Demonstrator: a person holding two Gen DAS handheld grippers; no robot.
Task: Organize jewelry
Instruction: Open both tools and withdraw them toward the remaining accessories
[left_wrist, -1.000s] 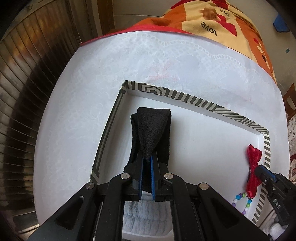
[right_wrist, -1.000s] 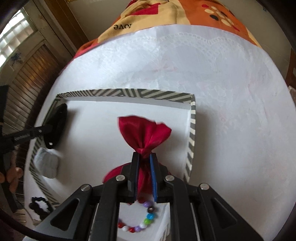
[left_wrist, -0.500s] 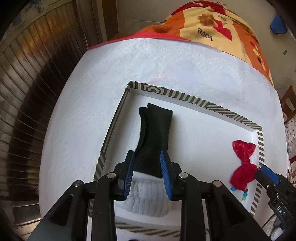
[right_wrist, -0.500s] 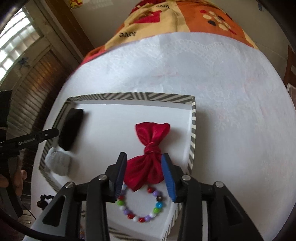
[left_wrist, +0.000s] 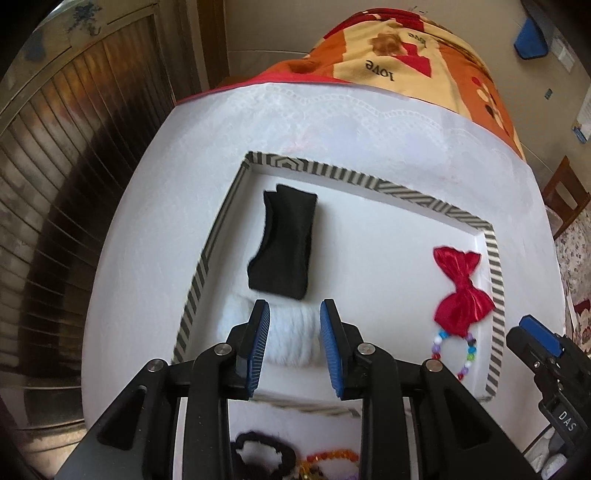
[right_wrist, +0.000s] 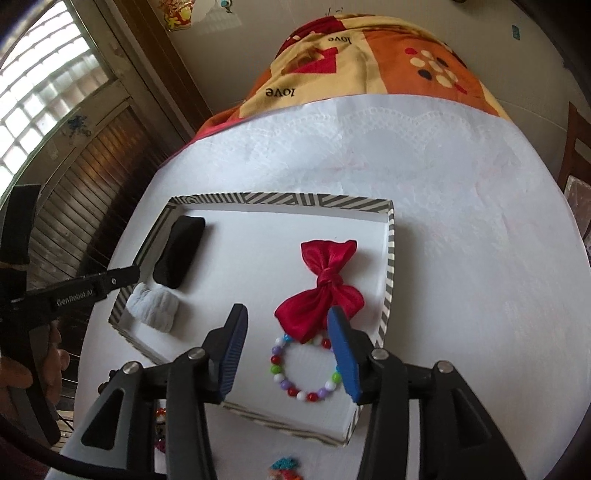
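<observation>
A shallow white tray with a striped rim (left_wrist: 334, 173) (right_wrist: 280, 201) lies on the white tablecloth. Inside it are a black fabric band (left_wrist: 286, 249) (right_wrist: 179, 253), a white fluffy scrunchie (left_wrist: 291, 338) (right_wrist: 155, 308), a red satin bow (left_wrist: 461, 291) (right_wrist: 321, 291) and a multicoloured bead bracelet (left_wrist: 469, 354) (right_wrist: 306, 369). My left gripper (left_wrist: 294, 345) hovers open above the white scrunchie, with nothing in it. Over the near right of the tray my right gripper (right_wrist: 288, 349) hangs with jaws still opening, clear of the bow and bracelet lying below them.
Loose pieces lie on the cloth in front of the tray: a black scrunchie (left_wrist: 258, 452), an orange bead string (left_wrist: 332, 456) and a small colourful item (right_wrist: 282, 469). An orange patterned cloth (right_wrist: 369, 70) covers the far end. Wooden shutters (left_wrist: 55, 184) stand at the left.
Both grippers let go: the left released the black band, the right released the red bow. Both then lifted and pulled back toward me, so more of the tray shows.
</observation>
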